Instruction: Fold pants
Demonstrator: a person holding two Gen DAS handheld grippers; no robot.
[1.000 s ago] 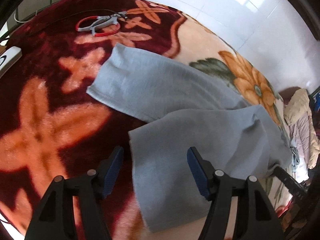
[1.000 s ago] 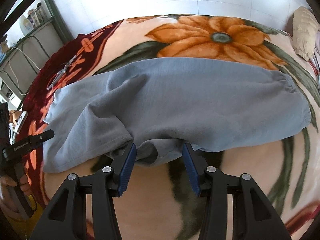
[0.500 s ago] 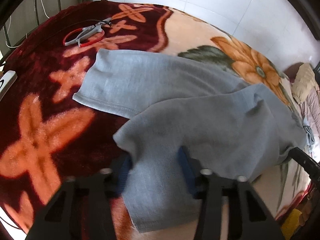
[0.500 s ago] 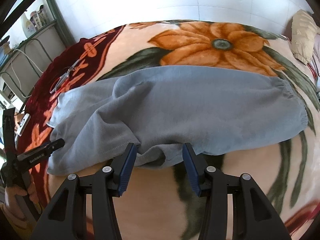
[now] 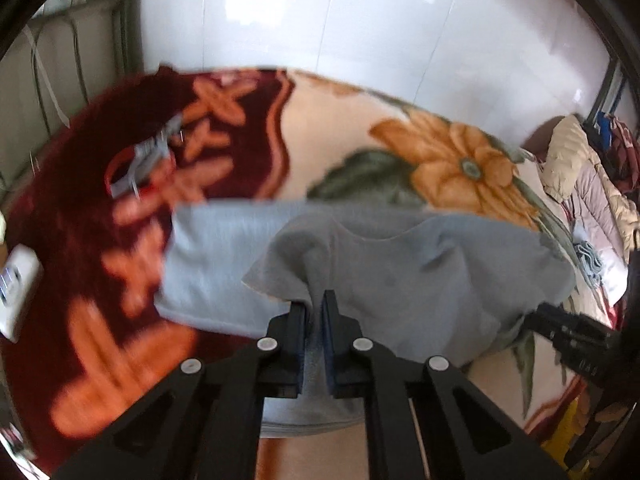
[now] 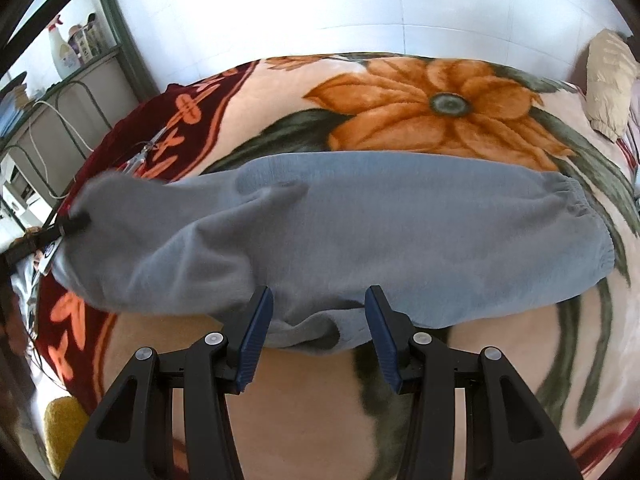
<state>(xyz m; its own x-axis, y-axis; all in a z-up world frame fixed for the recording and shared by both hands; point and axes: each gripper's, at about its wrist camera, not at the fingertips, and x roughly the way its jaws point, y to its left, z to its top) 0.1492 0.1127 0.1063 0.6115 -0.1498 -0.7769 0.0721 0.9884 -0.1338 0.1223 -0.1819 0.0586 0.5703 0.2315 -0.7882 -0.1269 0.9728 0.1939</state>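
Note:
Grey-blue pants (image 6: 400,236) lie across a flowered blanket, the elastic waistband (image 6: 576,208) at the right in the right wrist view. My left gripper (image 5: 315,304) is shut on the hem of the near pant leg (image 5: 384,276) and holds it lifted above the other leg (image 5: 216,256). The left gripper also shows in the right wrist view (image 6: 76,224), far left, with the leg end bunched in it. My right gripper (image 6: 318,320) is open, its blue pads on either side of a fold at the pants' near edge.
Red-handled scissors (image 5: 140,164) lie on the dark red part of the blanket (image 5: 80,240). A white power strip (image 5: 16,292) sits at the left edge. Pillows and clothes (image 5: 580,184) pile at the right. A tiled wall stands behind the bed.
My left gripper has closed on the near pant leg's hem and lifted it up off the blanket. My right gripper has stayed open at the pants' near edge.

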